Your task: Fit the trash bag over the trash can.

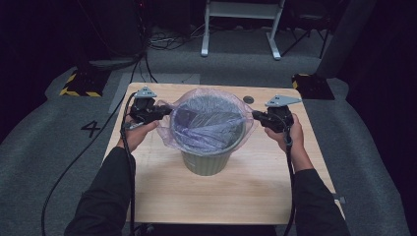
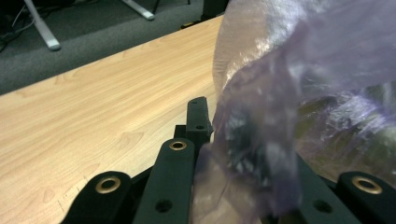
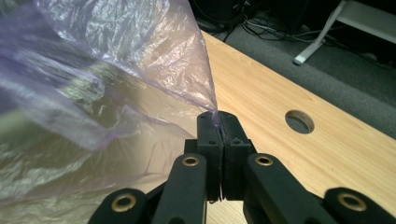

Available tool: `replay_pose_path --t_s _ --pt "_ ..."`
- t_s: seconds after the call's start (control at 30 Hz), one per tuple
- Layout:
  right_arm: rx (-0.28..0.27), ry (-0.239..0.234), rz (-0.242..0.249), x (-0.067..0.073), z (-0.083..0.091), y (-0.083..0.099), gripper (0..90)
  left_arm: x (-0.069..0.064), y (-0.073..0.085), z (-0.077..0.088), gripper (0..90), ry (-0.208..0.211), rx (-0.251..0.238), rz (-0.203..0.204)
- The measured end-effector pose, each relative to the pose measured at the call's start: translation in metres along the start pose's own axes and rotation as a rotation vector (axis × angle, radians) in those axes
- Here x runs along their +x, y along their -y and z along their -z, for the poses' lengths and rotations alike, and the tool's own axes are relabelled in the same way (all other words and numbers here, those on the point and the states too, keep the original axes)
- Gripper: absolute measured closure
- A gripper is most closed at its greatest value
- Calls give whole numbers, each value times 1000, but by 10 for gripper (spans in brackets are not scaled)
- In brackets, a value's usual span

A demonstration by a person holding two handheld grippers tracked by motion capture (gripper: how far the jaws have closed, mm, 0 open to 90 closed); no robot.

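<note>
Bag [image 1: 209, 123] over green bin [image 1: 206, 160], table [image 1: 246, 187] centre | we pinch film both sides: L gripper [image 1: 164, 111] at 9 o'clock, R gripper [image 1: 256, 115] at 3, jaws closed on it | risk: uneven pull tears film or tips bin

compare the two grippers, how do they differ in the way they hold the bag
The right gripper pinches a thin edge of the plastic bag between jaws pressed flat together; the left gripper has a thicker bunch of bag draped over it, hiding one jaw. In the high view the right stands at the bin's right side, the left at its left. Both are shut on the bag.
</note>
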State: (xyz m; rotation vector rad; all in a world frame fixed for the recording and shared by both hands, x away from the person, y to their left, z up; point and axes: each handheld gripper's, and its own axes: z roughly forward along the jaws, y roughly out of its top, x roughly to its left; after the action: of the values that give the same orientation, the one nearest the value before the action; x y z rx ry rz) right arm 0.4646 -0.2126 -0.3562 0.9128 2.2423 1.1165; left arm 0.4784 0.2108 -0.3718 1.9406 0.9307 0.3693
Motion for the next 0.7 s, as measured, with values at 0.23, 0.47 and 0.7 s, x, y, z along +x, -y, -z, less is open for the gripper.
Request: replay_pose_path --t_s 0.23,0.47,0.7 --pt "20 -12 -12 -1 -7 14 882 4 18 -2 746 36 -24 13" --pt "-84 17 -10 2 12 14 655 -5 21 38 403 51 -162 -9" --pt "-93 37 14 8 34 10 419 -26 30 76 265 75 -222 -107"
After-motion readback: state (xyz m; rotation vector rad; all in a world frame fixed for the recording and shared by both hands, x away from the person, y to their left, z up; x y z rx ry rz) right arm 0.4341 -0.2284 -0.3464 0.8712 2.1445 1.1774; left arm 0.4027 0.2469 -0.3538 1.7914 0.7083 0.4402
